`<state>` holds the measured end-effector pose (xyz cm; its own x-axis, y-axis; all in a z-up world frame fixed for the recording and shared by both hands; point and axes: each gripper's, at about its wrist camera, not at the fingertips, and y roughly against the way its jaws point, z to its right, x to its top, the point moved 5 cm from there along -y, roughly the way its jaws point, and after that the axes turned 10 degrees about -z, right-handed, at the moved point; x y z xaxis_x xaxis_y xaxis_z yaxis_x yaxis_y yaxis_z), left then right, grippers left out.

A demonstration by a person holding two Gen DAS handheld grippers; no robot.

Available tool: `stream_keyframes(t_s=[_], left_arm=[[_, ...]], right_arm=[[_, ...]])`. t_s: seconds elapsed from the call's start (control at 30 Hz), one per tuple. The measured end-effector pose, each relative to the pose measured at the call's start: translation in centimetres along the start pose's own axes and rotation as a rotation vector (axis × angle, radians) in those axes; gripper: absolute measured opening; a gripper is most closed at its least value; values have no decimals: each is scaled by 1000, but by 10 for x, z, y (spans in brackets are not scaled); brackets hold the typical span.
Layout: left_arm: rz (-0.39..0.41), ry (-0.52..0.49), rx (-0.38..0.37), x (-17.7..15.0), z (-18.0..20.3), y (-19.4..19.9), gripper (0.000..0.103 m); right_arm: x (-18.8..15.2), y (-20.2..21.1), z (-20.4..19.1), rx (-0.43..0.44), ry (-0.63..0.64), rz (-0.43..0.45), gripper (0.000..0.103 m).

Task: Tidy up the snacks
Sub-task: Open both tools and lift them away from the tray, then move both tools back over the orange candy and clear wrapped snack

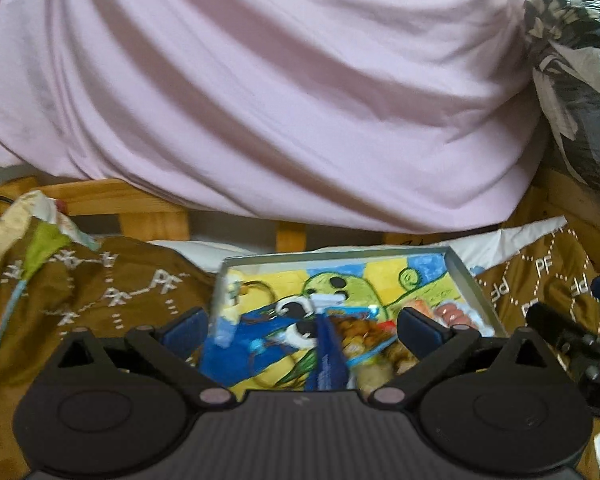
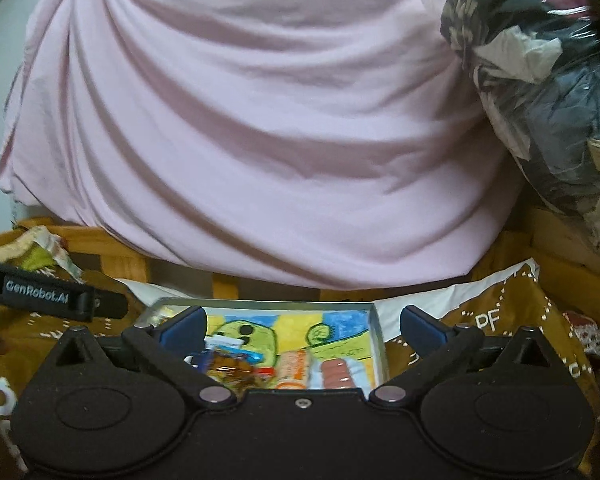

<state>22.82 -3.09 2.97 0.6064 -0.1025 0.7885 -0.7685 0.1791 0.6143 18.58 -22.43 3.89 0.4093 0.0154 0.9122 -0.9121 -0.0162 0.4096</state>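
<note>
I hold both claws released and empty over the shallow cartoon-printed tray (image 2: pixel 380 344), the left gripper (image 1: pixel 302 320) and right gripper (image 2: pixel 302 322) side by side. Snack packets (image 2: pixel 296 368) already lie gathered inside it on the brown patterned cloth (image 1: pixel 140 292), apparently the collecting spot, below draped pink fabric (image 2: pixel 260 120).

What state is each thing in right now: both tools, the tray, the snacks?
Left tool: open, empty, over the tray.
Right tool: open, empty, over the tray.
Tray: lidless, on the brown cloth, holding snacks.
Sausage pack: lying flat in the tray.
Orange packet: lying flat beside the sausage pack.
Clear bag: stuffed, at the right.
</note>
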Motion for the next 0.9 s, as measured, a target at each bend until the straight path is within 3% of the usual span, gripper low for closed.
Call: stream_keyframes(t_s=[0.23,0.43,0.9], left_arm=[[0,-25,53,-29,-28,40,103],[-58,-61,115,-57,-51,61,103],[-300,-56,241,-113,-88,58,103]], right_arm=[[-12,37,-21,12,-3,17,102],[-24,59,-34,48,-24,1,102],[-85,65,-74,145,-33,-262,102]])
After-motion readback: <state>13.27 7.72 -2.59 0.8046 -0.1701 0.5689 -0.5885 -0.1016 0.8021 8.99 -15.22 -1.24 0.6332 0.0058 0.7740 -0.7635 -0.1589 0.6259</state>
